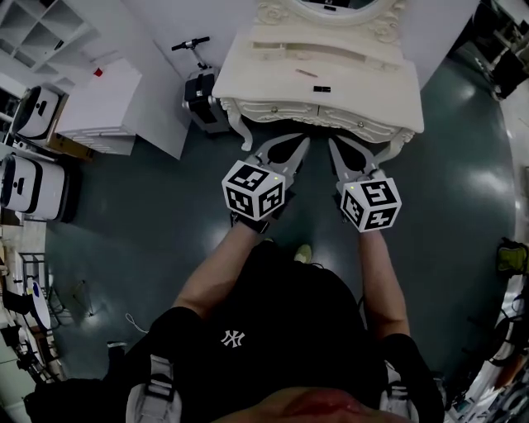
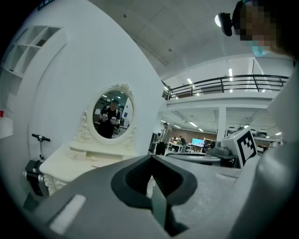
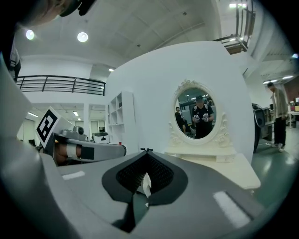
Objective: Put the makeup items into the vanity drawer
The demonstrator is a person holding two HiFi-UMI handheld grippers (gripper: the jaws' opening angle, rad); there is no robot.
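Observation:
The white vanity (image 1: 273,70) stands straight ahead, its oval mirror (image 1: 326,10) at the back and its front drawers (image 1: 351,120) closed. On its top lie a small dark makeup item (image 1: 322,88) and a thin stick (image 1: 306,73). My left gripper (image 1: 302,141) and right gripper (image 1: 334,144) hover side by side just before the vanity's front edge, both shut with nothing between the jaws. The left gripper view shows the left gripper's tips (image 2: 150,158) meeting, with the vanity (image 2: 70,163) beyond them. The right gripper (image 3: 146,152) points at the vanity top (image 3: 224,165) below the mirror (image 3: 198,114).
A dark suitcase (image 1: 201,99) and a scooter (image 1: 192,49) stand left of the vanity, by a white cabinet (image 1: 103,107). More cases (image 1: 29,186) sit at the far left. A person (image 3: 279,116) stands off to the right in the hall.

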